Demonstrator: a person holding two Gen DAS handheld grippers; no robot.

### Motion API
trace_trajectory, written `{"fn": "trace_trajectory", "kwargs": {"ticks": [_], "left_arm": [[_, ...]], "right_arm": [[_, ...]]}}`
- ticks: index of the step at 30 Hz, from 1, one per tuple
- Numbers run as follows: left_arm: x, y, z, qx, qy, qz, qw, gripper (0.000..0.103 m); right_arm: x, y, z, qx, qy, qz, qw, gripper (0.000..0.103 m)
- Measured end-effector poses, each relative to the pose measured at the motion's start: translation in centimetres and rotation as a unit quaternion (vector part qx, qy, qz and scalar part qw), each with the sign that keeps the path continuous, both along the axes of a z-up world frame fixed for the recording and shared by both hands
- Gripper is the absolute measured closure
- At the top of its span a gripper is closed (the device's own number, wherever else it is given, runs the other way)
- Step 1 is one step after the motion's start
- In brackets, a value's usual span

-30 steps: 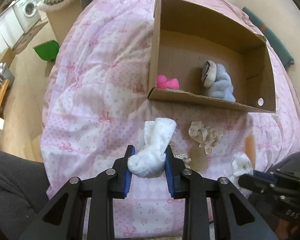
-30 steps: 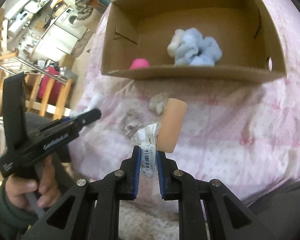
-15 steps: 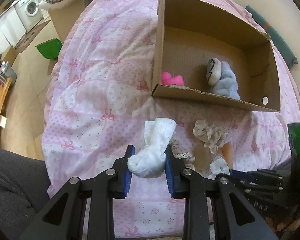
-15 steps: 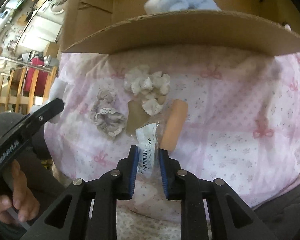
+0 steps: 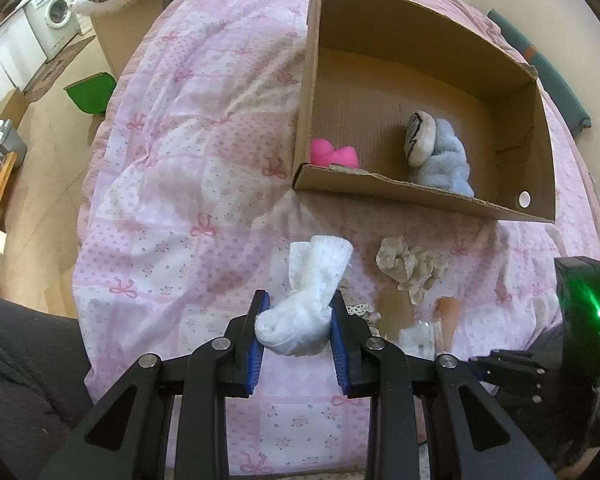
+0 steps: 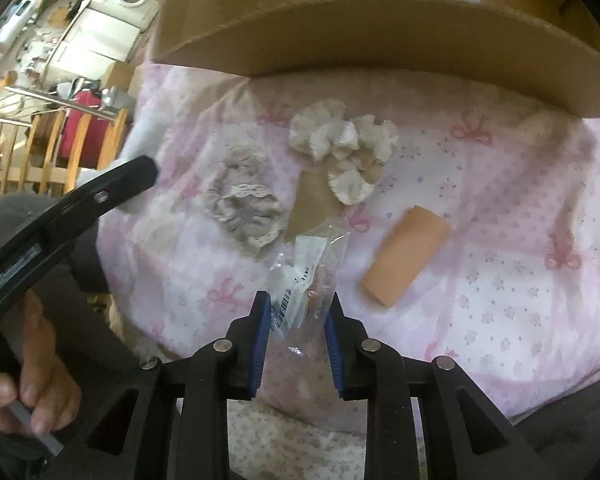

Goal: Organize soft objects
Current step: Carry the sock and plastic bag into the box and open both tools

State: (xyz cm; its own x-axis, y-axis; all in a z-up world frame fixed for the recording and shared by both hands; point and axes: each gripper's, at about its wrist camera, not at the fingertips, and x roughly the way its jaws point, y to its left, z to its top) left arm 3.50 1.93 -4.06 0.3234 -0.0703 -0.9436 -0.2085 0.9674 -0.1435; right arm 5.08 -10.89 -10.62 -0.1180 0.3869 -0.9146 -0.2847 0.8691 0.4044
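Note:
My left gripper [image 5: 298, 322] is shut on a white sock [image 5: 308, 300], held above the pink quilt. A cardboard box [image 5: 420, 196] lies beyond it with a pink soft item [image 5: 332, 152] and a blue fluffy item [image 5: 444, 160] inside. My right gripper [image 6: 298, 316] is open, its jaws apart around a clear plastic packet [image 6: 304, 272] that lies on the quilt. A peach roll [image 6: 404, 256], a cream scrunchie [image 6: 344, 148] and a grey lace scrunchie [image 6: 244, 208] lie on the quilt in front of the box.
The pink quilt [image 5: 180, 160] covers a bed whose left edge drops to the floor, where a green bin [image 5: 92, 92] stands. The box's front wall [image 6: 380, 40] rises close ahead of the right gripper. The left gripper's arm [image 6: 60, 216] crosses at left.
My right gripper has lowered to the quilt and opened, letting go of the plastic packet and peach roll, which now lie there. My left gripper still holds the sock, nearly unmoved.

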Motion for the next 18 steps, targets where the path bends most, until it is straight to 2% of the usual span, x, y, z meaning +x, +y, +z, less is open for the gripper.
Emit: {"fn": "trace_trajectory", "kwargs": {"ticks": [2,3,7,11,14,18], "left_arm": [[0.0,0.0,0.0,0.001,0.000,0.000,1.0000,0.077],[0.0,0.1,0.0,0.002,0.000,0.002,1.0000,0.077],[-0.2,0.4,0.4,0.004,-0.005,0.006,1.0000,0.077],[-0.6,0.6,1.8,0.006,-0.028,0.003,0.9996,0.077],[-0.2,0.6,3.5,-0.001,-0.049,-0.002,0.9988,0.077],[1.4,0.0,6.0,0.002,-0.079,-0.017,0.9967,0.077]], "right_arm": [[0.2,0.0,-0.1,0.000,-0.007,-0.008,1.000,0.078],[0.2,0.0,0.0,0.002,-0.009,-0.006,1.000,0.087],[-0.1,-0.6,1.4,0.012,-0.015,-0.005,1.000,0.090],[-0.2,-2.6,4.0,0.048,-0.026,-0.021,0.998,0.092],[0.2,-4.4,7.1,0.076,-0.057,-0.032,0.995,0.092],[1.6,-6.5,11.6,0.108,-0.126,-0.053,0.985,0.092]]}}
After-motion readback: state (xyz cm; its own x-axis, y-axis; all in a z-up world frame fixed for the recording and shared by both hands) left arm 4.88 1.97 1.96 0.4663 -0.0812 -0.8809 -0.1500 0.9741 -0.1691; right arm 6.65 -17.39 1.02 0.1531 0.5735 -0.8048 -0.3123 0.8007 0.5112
